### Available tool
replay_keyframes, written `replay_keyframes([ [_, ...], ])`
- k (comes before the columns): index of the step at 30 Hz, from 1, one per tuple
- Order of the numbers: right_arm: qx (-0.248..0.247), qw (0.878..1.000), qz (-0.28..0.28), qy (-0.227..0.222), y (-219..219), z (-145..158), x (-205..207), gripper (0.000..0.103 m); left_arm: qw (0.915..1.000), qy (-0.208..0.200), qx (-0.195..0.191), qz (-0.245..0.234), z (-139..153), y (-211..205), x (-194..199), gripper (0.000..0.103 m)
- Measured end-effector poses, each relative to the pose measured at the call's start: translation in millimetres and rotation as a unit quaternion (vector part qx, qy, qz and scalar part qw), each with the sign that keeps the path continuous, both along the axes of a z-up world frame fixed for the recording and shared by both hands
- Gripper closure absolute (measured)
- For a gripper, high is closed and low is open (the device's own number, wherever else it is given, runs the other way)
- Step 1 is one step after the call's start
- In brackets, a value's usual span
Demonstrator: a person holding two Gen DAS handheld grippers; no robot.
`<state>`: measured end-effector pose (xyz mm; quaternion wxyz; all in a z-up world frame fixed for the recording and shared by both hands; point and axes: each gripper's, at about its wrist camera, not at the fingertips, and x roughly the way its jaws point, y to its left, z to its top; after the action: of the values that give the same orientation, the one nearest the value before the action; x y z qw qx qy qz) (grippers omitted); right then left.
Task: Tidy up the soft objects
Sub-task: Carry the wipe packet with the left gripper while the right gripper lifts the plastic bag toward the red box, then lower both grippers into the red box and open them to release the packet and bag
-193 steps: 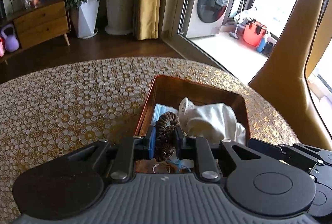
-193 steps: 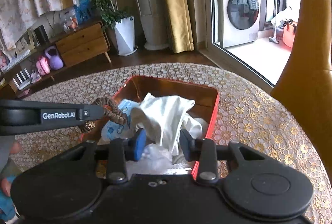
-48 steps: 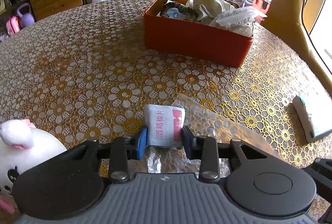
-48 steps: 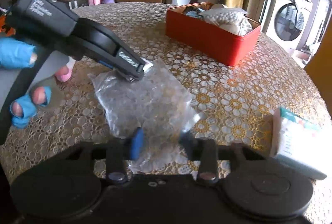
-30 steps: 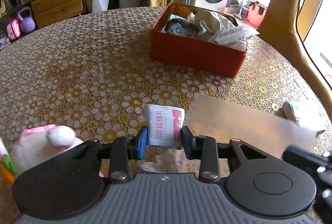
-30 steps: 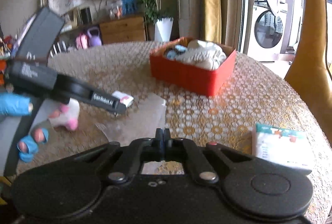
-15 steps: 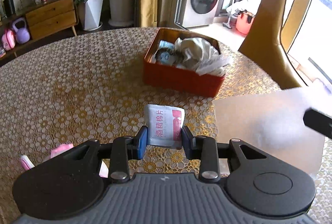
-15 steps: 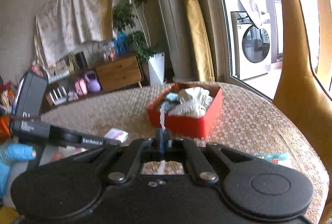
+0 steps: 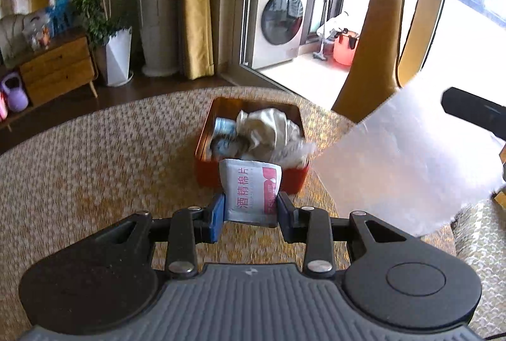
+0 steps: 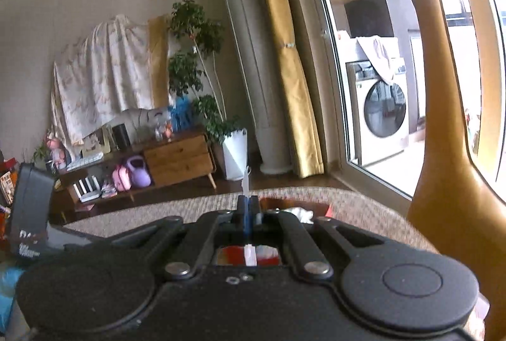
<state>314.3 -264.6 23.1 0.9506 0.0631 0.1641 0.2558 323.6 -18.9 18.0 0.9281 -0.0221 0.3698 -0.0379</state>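
Observation:
My left gripper is shut on a small white and pink wipe packet, held above the table in front of the red box. The box holds white cloth, a blue mask and other soft items. At the right of the left wrist view hangs a clear bubble-wrap sheet, gripped by my right gripper, whose dark tip shows there. In the right wrist view my right gripper is shut on the thin edge of that sheet. The red box is mostly hidden behind it.
The round table carries a gold and white lace cloth. A tall yellow giraffe figure stands at the right. A wooden cabinet, a potted plant, curtains and a washing machine lie beyond the table.
Both grippers have risen from the table with their loads, and the views tilted up. The red box now looks smaller and lower. The plush toy and the tissue pack have left view.

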Motion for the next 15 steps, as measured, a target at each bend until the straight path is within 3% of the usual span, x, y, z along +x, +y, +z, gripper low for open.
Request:
replay_keyframes([
  [7, 0.001, 1.000, -0.008, -0.016, 12.1, 16.6, 33.8, 0.103, 0.9999, -0.001, 0.004, -0.016, 10.1, -3.5, 32.6, 0.069],
  [15, 0.017, 1.000, -0.013, -0.009, 26.8, 13.3, 84.5, 0.103, 0.9998, 0.002, 0.019, -0.010, -2.8, -1.2, 79.6, 0.069],
])
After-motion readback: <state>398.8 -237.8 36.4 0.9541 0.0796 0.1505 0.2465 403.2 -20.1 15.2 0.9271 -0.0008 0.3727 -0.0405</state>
